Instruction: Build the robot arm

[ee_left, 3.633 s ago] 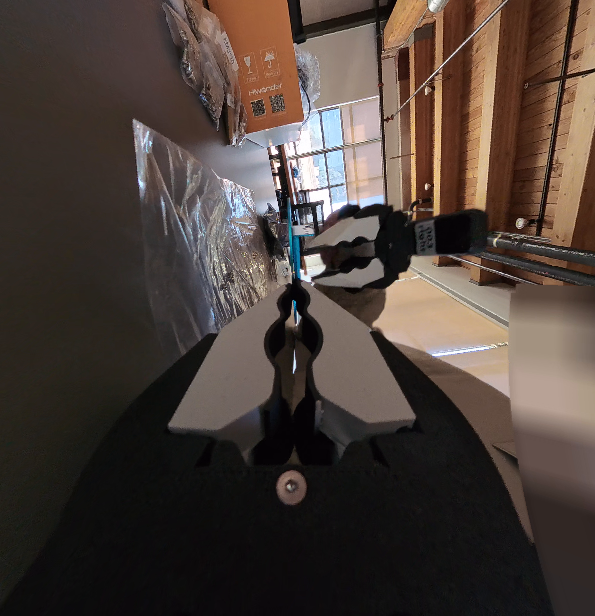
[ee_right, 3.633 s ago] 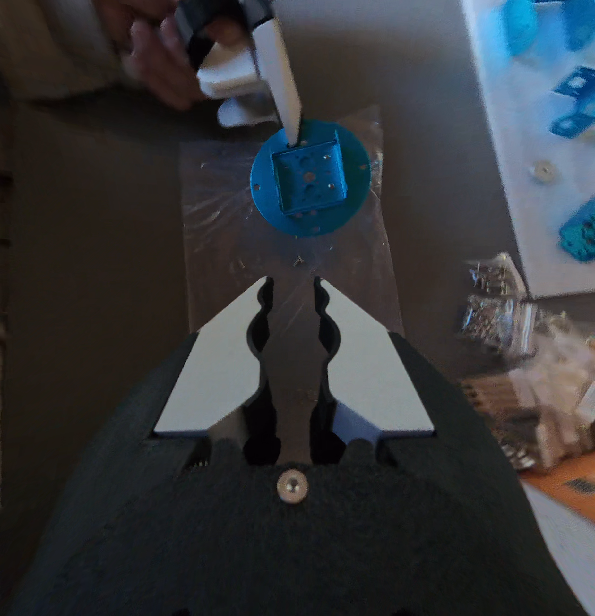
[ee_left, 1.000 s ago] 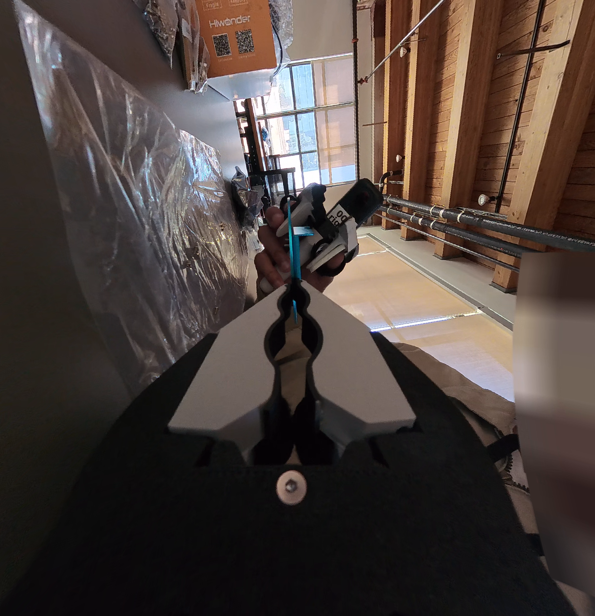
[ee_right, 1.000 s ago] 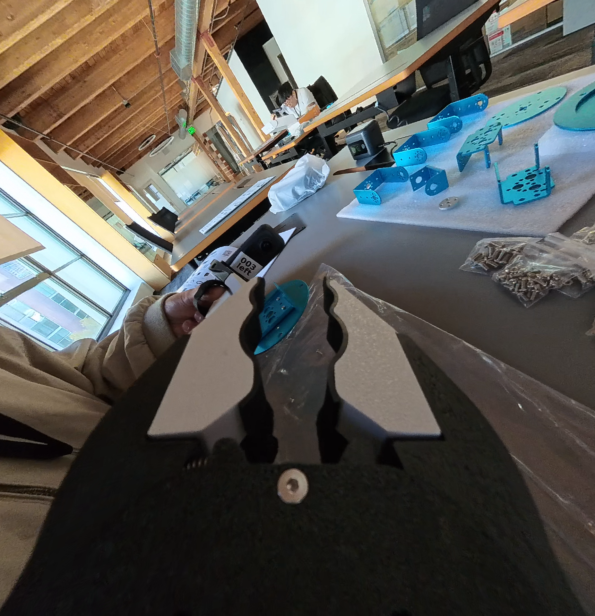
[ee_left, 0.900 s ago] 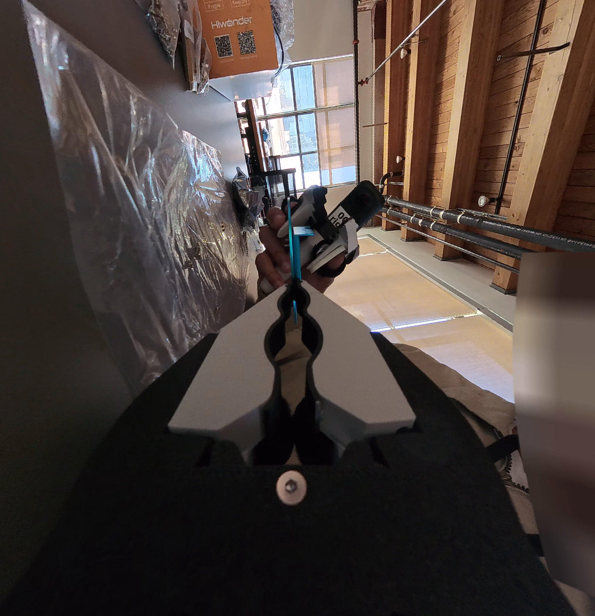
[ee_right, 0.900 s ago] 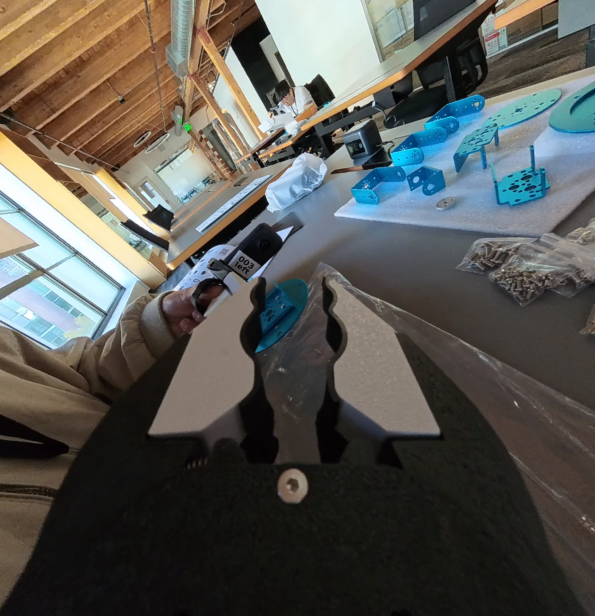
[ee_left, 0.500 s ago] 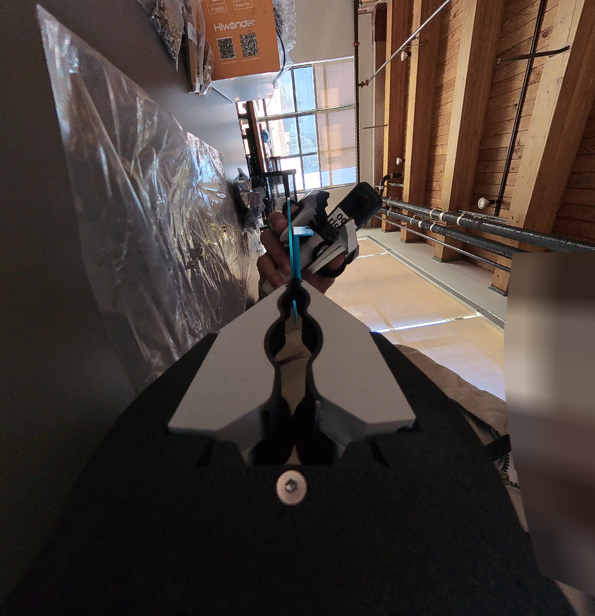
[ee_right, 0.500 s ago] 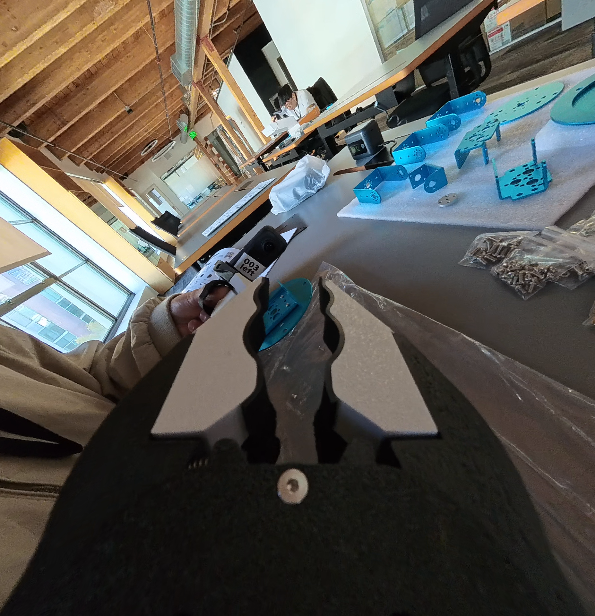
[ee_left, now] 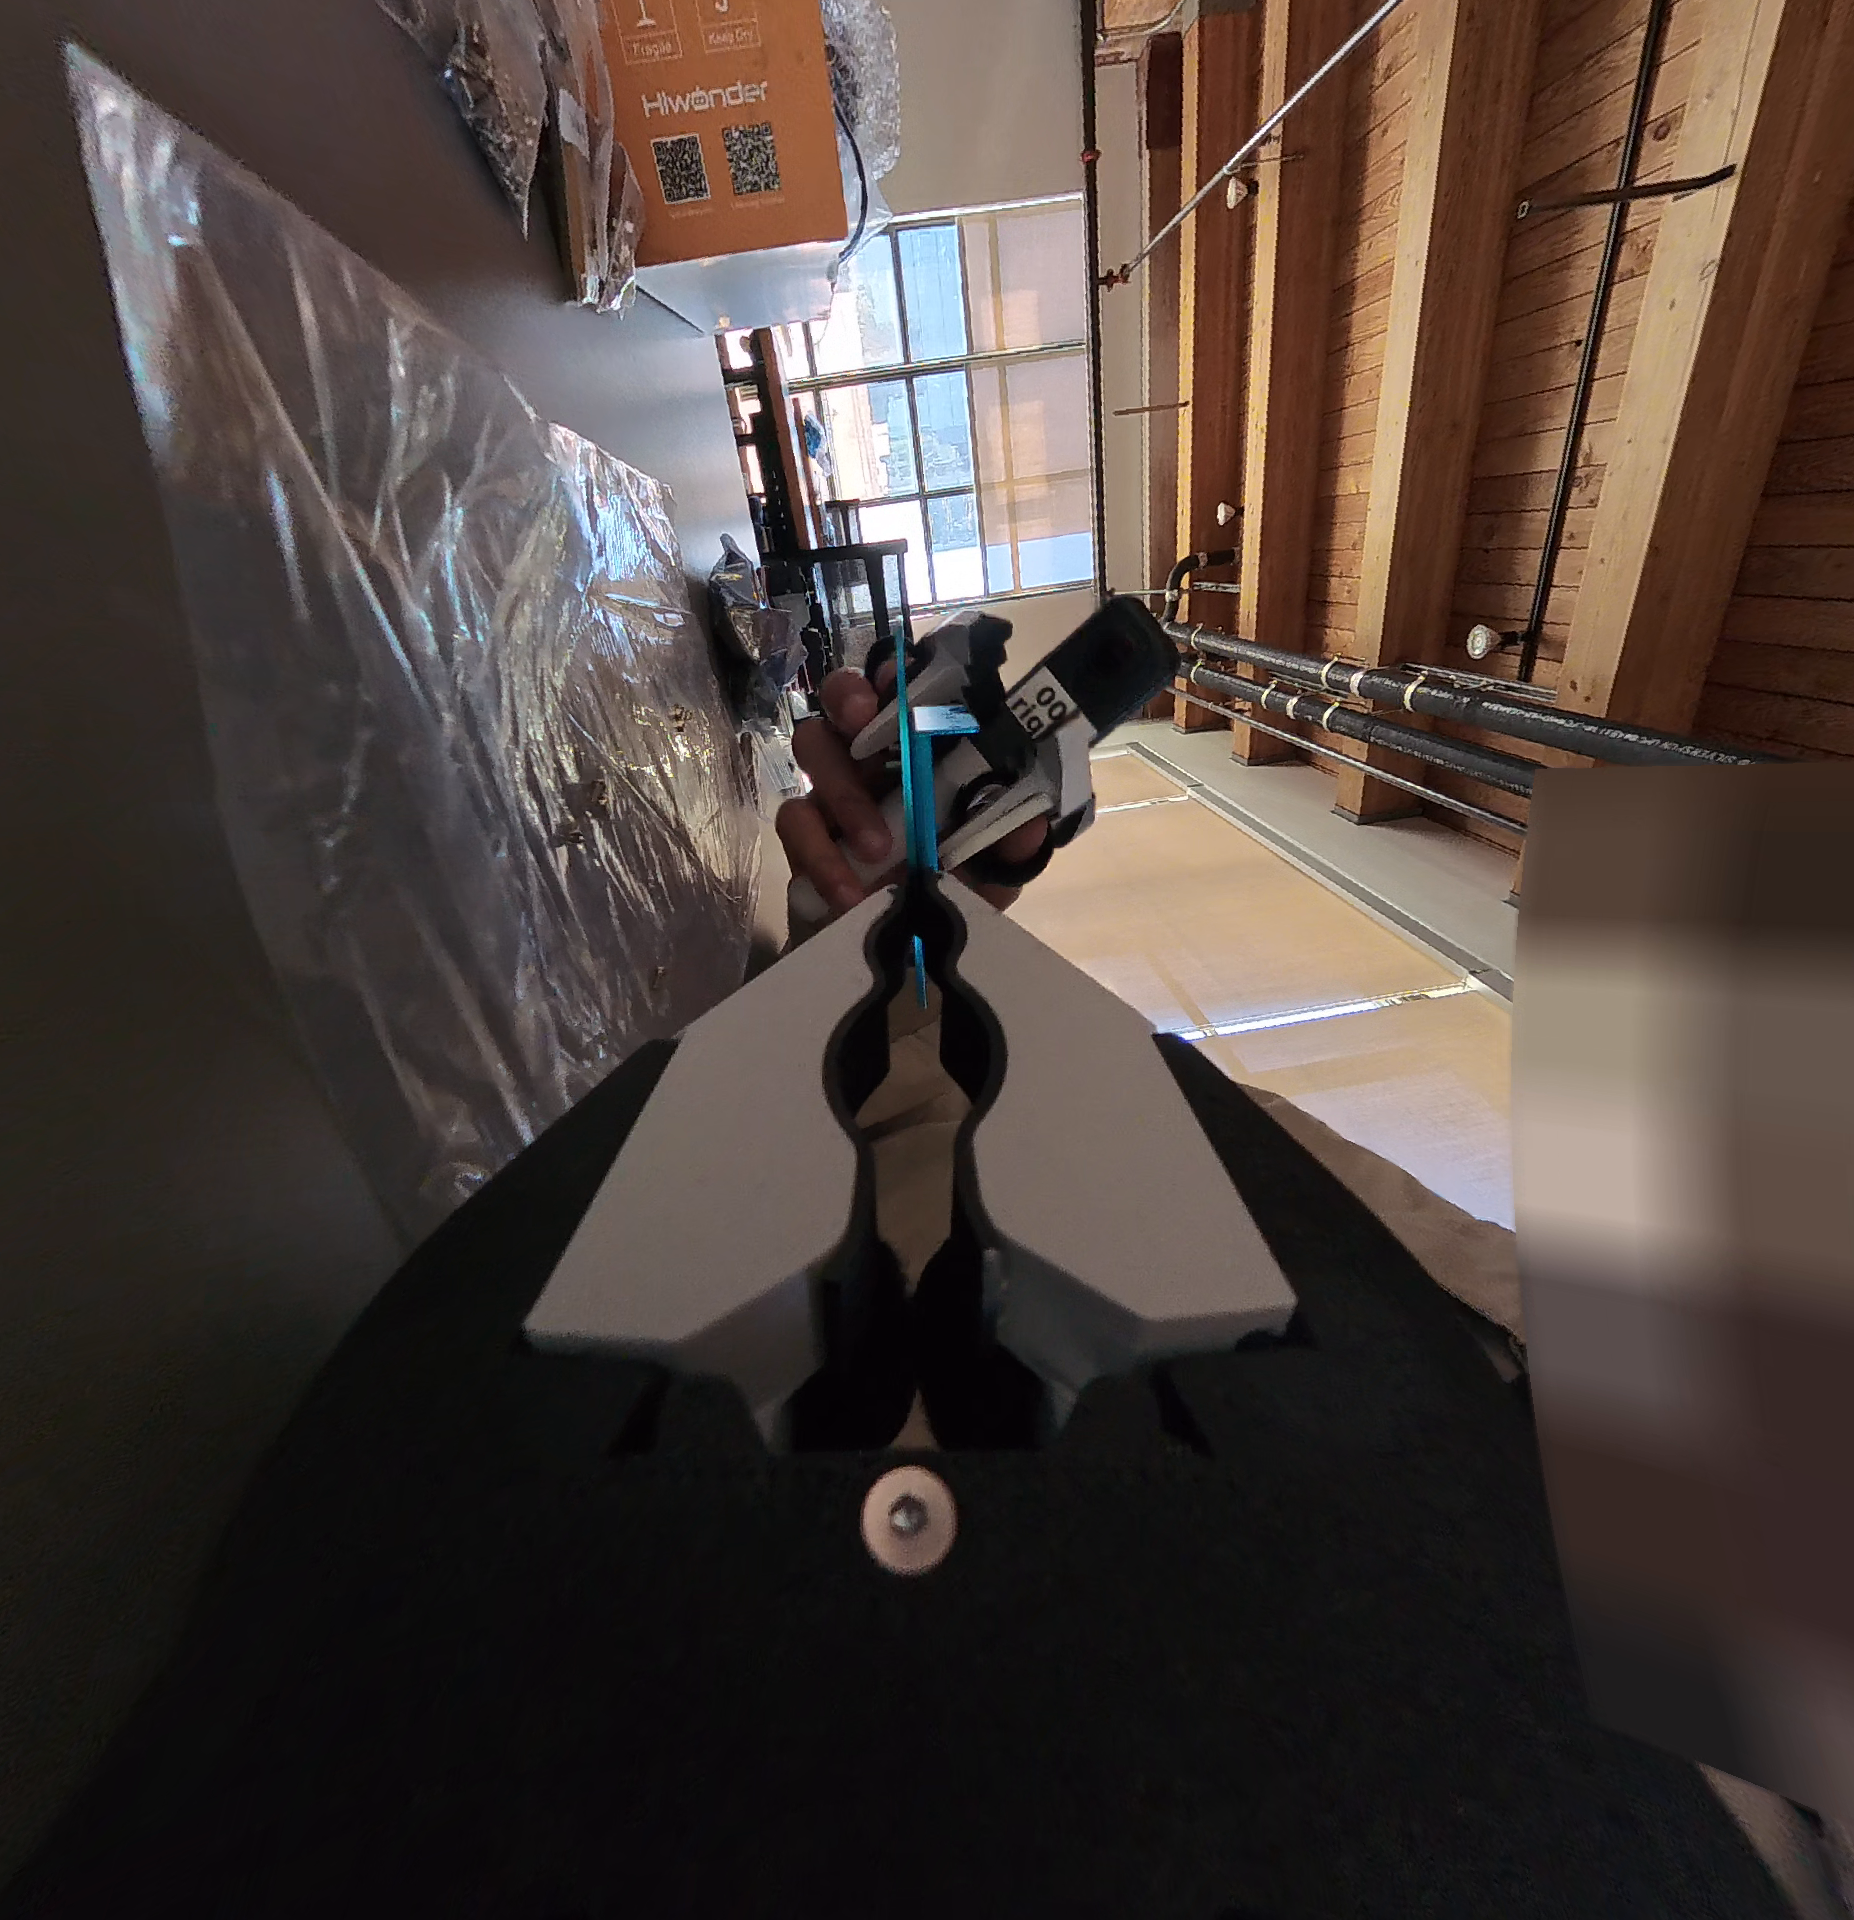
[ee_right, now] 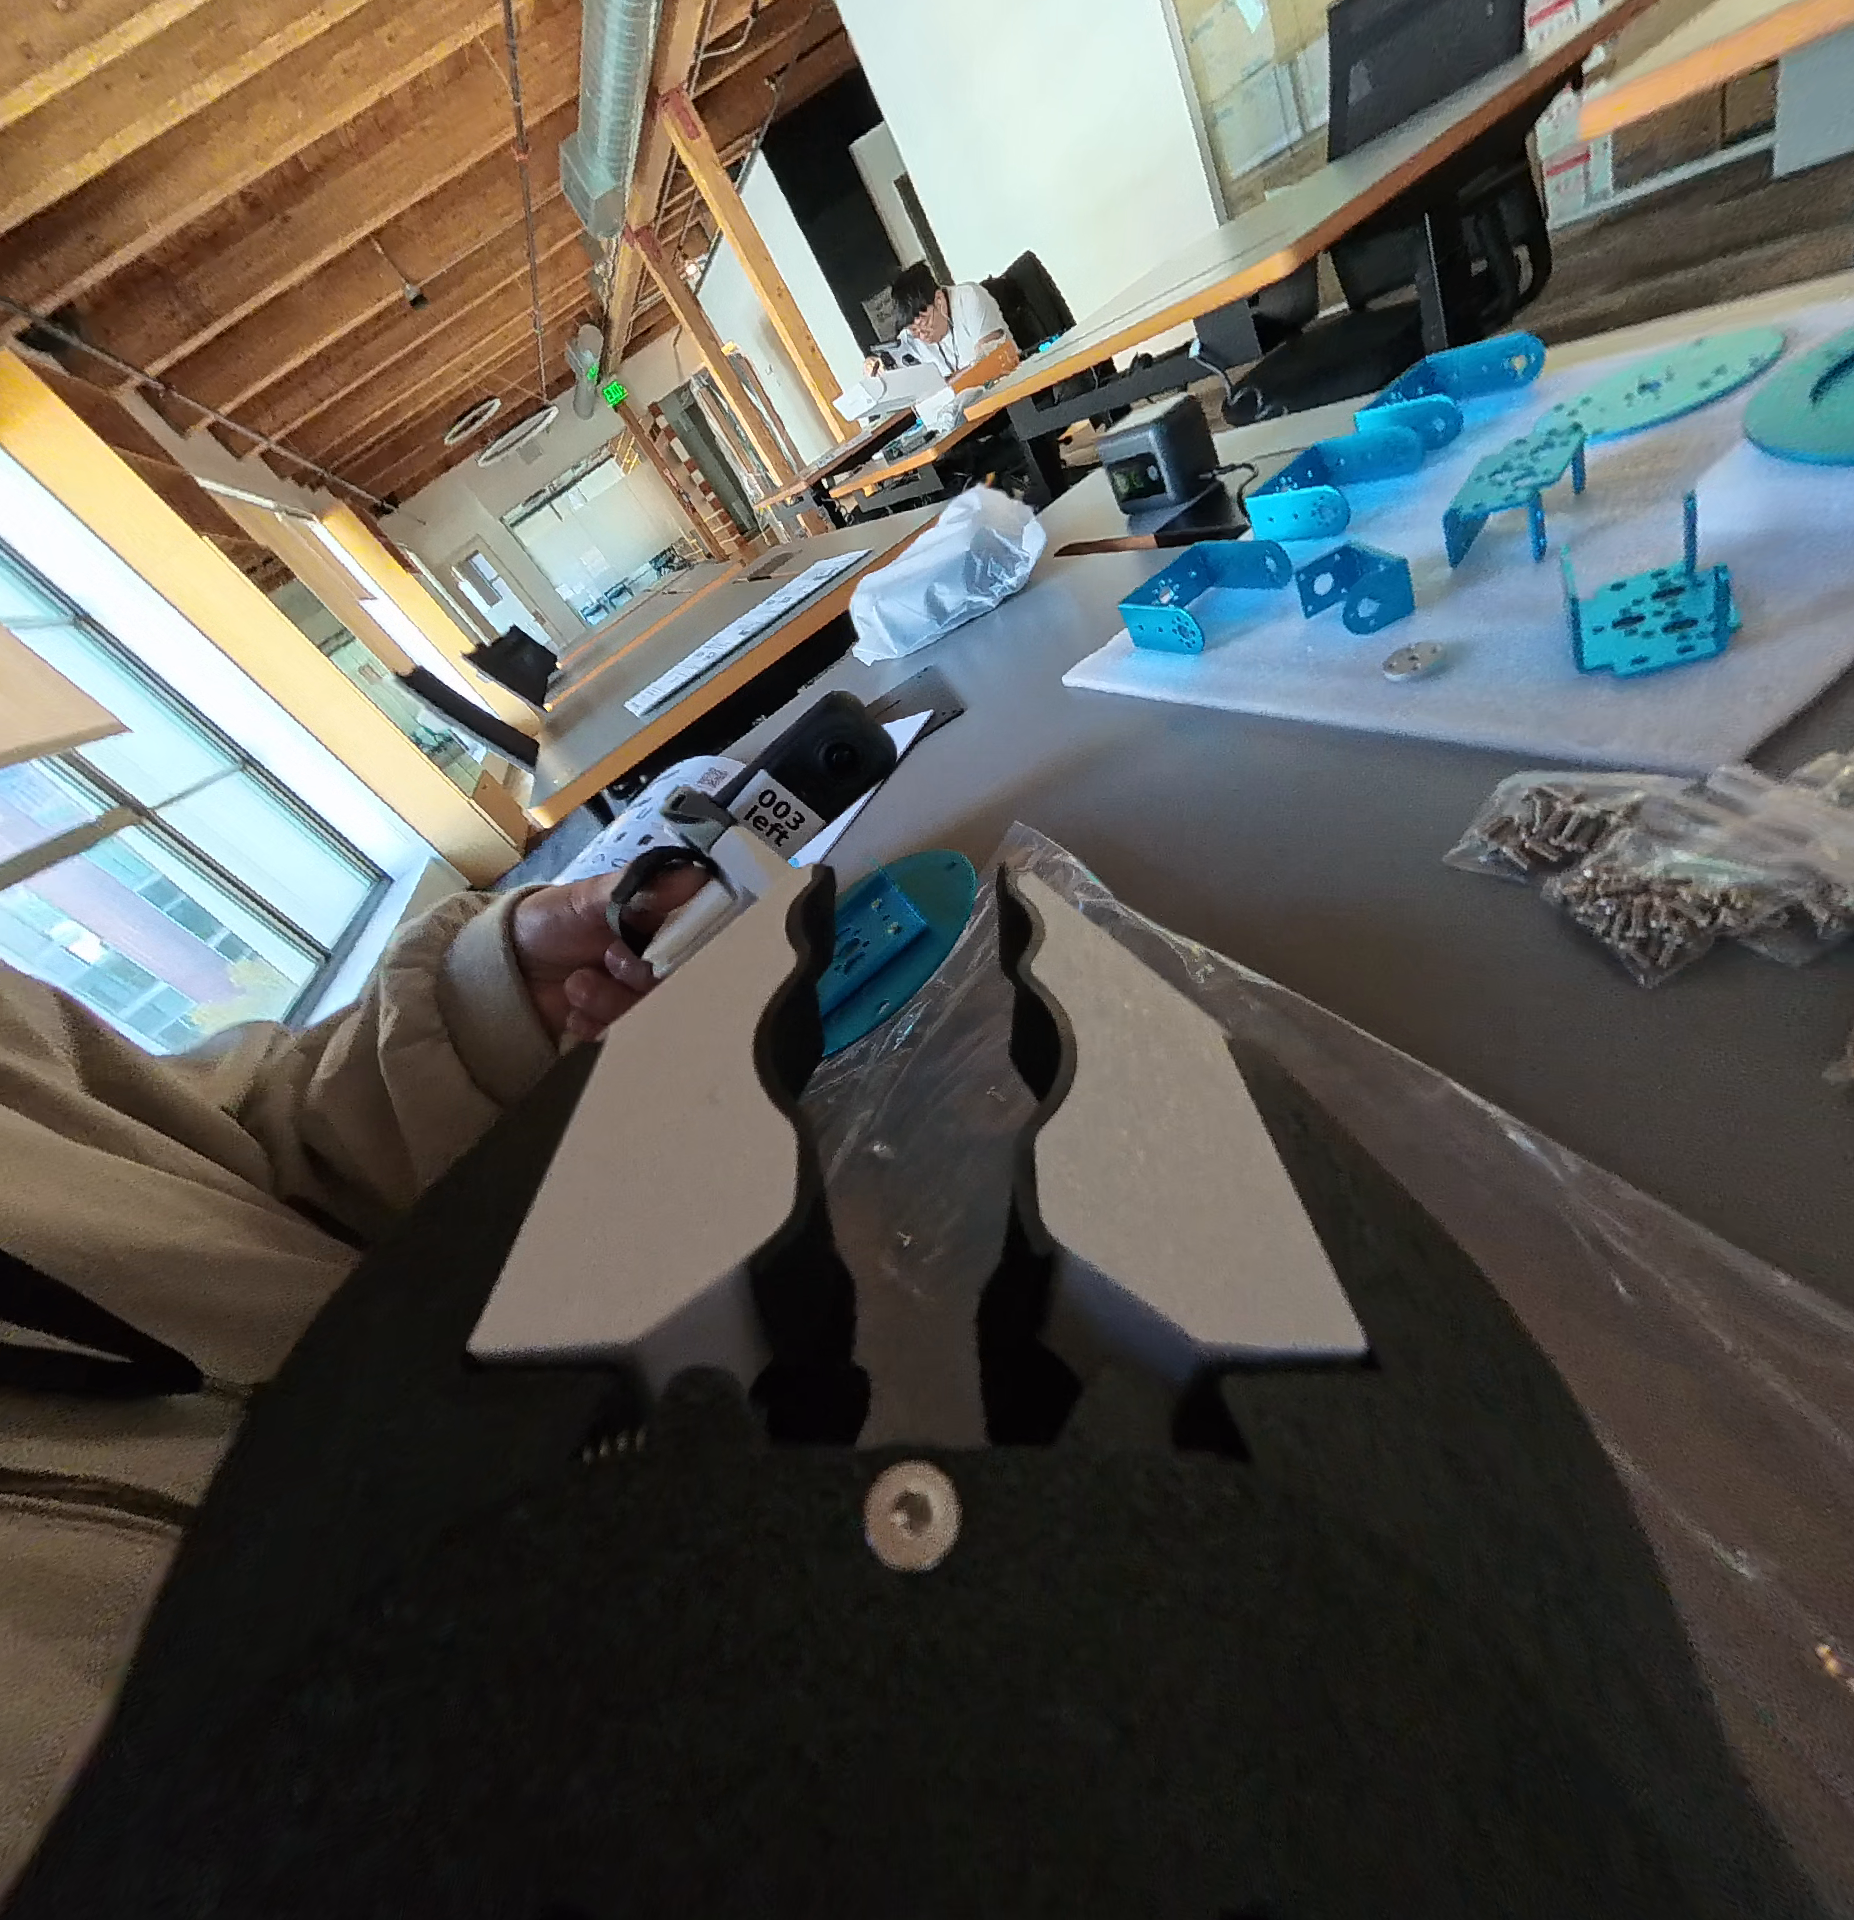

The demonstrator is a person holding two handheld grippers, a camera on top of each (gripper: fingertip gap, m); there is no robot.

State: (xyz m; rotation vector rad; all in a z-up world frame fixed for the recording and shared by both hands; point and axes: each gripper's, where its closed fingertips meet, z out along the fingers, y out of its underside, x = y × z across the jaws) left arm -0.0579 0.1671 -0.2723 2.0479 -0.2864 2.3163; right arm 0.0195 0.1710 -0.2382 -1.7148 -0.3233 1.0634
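Note:
My left gripper [ee_left: 918, 894] is shut on the rim of a thin blue round plate [ee_left: 915, 769], seen edge-on and held upright off the table. A small blue bracket [ee_left: 949, 717] stands on the plate's face. In the right wrist view the plate [ee_right: 938, 883] and its bracket [ee_right: 881, 930] show just past my right gripper [ee_right: 912, 883], which is open and empty, low over a clear plastic sheet [ee_right: 1318, 1143]. The hand-held body of the left gripper [ee_right: 694, 914] is to the left of it. The right gripper [ee_left: 954, 764] shows beyond the plate in the left wrist view.
A white foam board [ee_right: 1266, 686] at the back right carries several blue metal brackets [ee_right: 1650, 623]. Bags of screws [ee_right: 1650, 894] lie at the right. An orange carton [ee_left: 725, 125] stands on the grey table beyond the plastic sheet [ee_left: 435, 675]. A person sits at a far desk [ee_right: 944, 312]. One gripper's finger ends stand about 9 cm off the other's. My left tips are about 30 cm from the orange carton [ee_left: 725, 125], my right tips only 20 cm.
The right gripper has gone from looking down on the plate to a low, level pose facing it. The left gripper has kept its grip; over the last second both shifted only slightly.

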